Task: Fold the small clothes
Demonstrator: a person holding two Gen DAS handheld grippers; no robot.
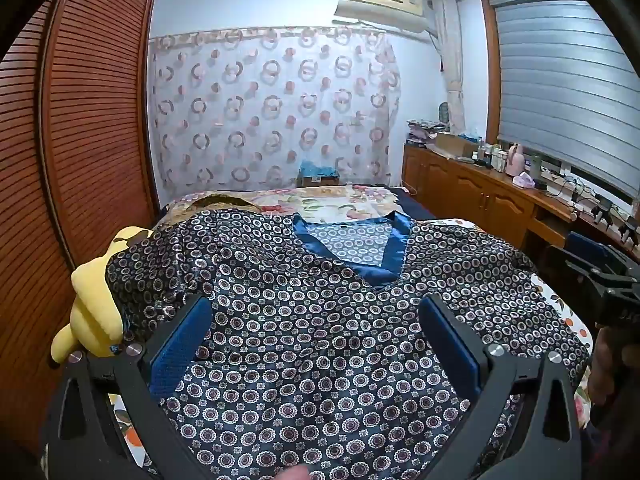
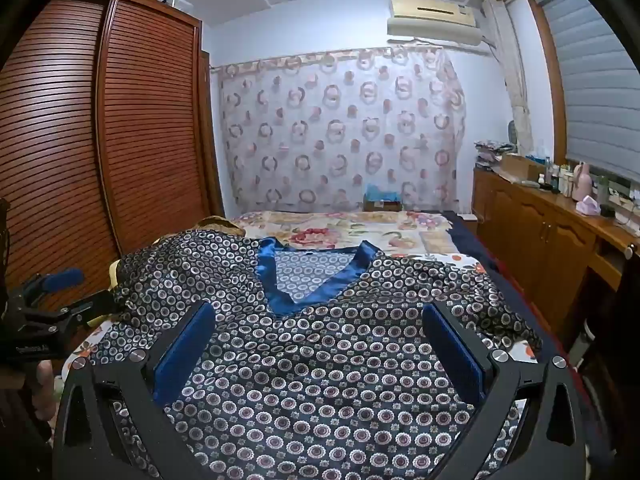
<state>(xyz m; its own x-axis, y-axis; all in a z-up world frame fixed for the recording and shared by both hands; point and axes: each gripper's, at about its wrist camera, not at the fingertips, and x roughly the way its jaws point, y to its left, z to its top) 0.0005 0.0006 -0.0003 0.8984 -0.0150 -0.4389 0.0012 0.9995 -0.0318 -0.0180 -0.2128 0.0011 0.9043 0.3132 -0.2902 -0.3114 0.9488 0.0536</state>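
A dark satin top (image 1: 320,304) with a small ring pattern and a blue V-neck collar (image 1: 384,256) lies spread flat on the bed, collar away from me. It also shows in the right wrist view (image 2: 320,344), with the collar (image 2: 288,300). My left gripper (image 1: 316,320) is open and empty, hovering over the lower left part of the top. My right gripper (image 2: 318,328) is open and empty over the lower middle. The right gripper shows at the right edge of the left wrist view (image 1: 604,280). The left gripper shows at the left edge of the right wrist view (image 2: 52,300).
A yellow plush toy (image 1: 96,308) lies at the bed's left edge, partly under the top's sleeve. A floral bedspread (image 2: 360,232) covers the bed beyond. A wooden wardrobe (image 2: 100,128) stands on the left, a cluttered wooden cabinet (image 2: 560,220) on the right.
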